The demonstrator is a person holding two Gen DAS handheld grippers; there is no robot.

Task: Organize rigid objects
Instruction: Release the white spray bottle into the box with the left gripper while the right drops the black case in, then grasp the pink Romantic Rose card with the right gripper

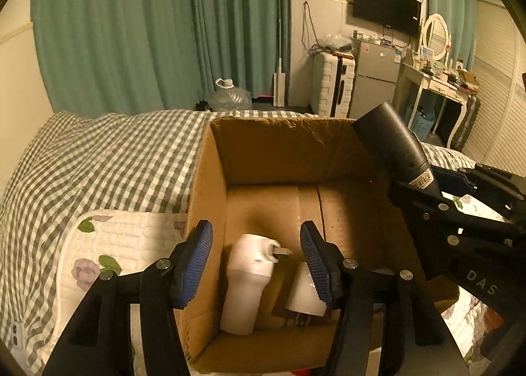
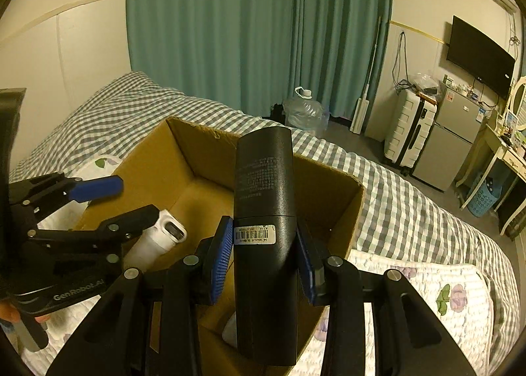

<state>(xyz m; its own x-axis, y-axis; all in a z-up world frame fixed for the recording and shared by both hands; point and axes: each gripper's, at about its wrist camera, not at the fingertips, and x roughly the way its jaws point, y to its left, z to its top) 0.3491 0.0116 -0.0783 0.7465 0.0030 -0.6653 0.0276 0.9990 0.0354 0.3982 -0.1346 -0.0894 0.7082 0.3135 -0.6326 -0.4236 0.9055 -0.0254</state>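
Note:
An open cardboard box (image 1: 269,145) (image 2: 197,149) stands on the bed. Inside it lie a white bottle-like object (image 1: 245,280) (image 2: 154,241) and a smaller white object (image 1: 304,293). My left gripper (image 1: 256,264) (image 2: 108,201) is open and empty, just above the white objects in the box. My right gripper (image 2: 264,244) (image 1: 434,185) is shut on a black cylindrical bottle (image 2: 264,198) (image 1: 391,142) with a barcode label, holding it above the box's right side.
The bed has a grey checked cover (image 1: 108,159) and a white floral quilt (image 2: 427,290). Beyond the bed stand green curtains (image 1: 131,30), a water jug (image 1: 230,96), a white suitcase (image 1: 332,83), a small fridge (image 1: 374,80) and a dressing table (image 1: 437,80).

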